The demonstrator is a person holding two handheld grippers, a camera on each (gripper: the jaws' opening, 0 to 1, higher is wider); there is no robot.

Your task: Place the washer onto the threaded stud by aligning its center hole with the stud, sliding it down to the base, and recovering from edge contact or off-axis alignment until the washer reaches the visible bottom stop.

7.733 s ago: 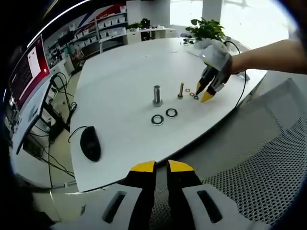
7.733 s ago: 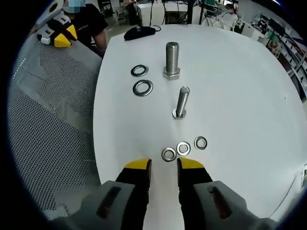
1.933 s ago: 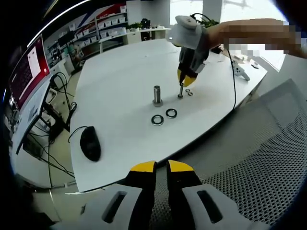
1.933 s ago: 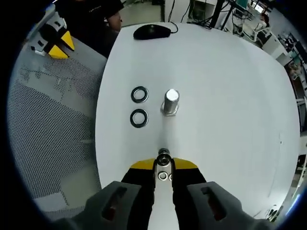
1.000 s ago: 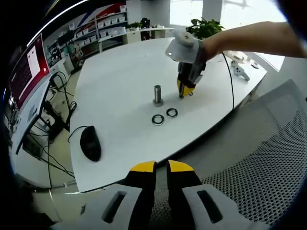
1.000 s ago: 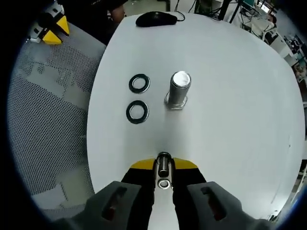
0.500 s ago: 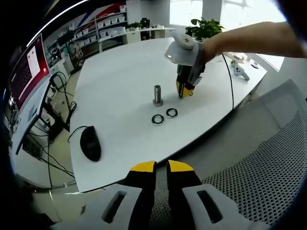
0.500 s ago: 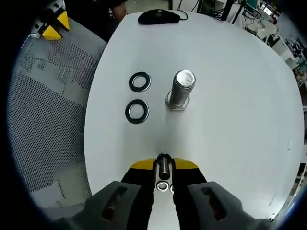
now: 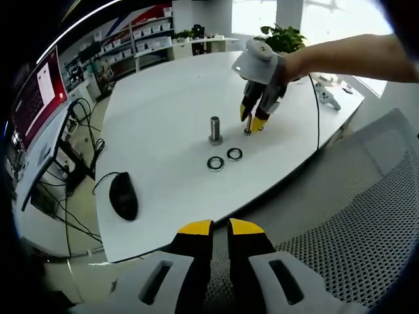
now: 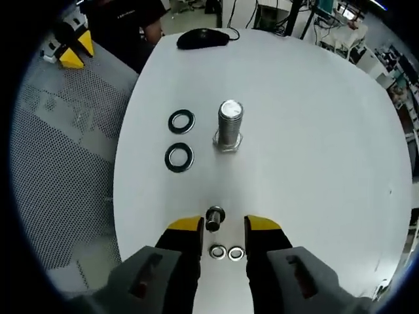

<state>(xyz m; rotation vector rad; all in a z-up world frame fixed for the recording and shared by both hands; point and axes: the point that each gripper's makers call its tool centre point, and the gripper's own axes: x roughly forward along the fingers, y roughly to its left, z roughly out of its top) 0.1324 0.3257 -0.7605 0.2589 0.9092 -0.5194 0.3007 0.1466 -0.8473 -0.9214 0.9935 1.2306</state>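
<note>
In the right gripper view my right gripper (image 10: 223, 226) stands open, with its yellow tips on either side of the small threaded stud (image 10: 214, 217), seen from above. Nothing is held between the jaws. Two small washers (image 10: 226, 252) lie on the white table (image 10: 314, 131) just behind the stud, between the jaws. I cannot tell whether a washer sits on the stud. In the left gripper view the right gripper (image 9: 251, 121) hangs open over the small stud (image 9: 247, 126), held by a person's hand. My left gripper (image 9: 219, 229) is shut and empty, off the table's edge.
A larger stud (image 10: 229, 124) stands beyond the small one, with two large washers (image 10: 179, 139) to its left. A black mouse (image 10: 203, 38) lies at the table's far end. A mesh chair (image 9: 366, 216) is beside the table. Cables hang by the mouse (image 9: 123, 195).
My right gripper has opened and drawn back a little from the small stud; half a second ago it was shut around the stud's top. The left gripper has not moved.
</note>
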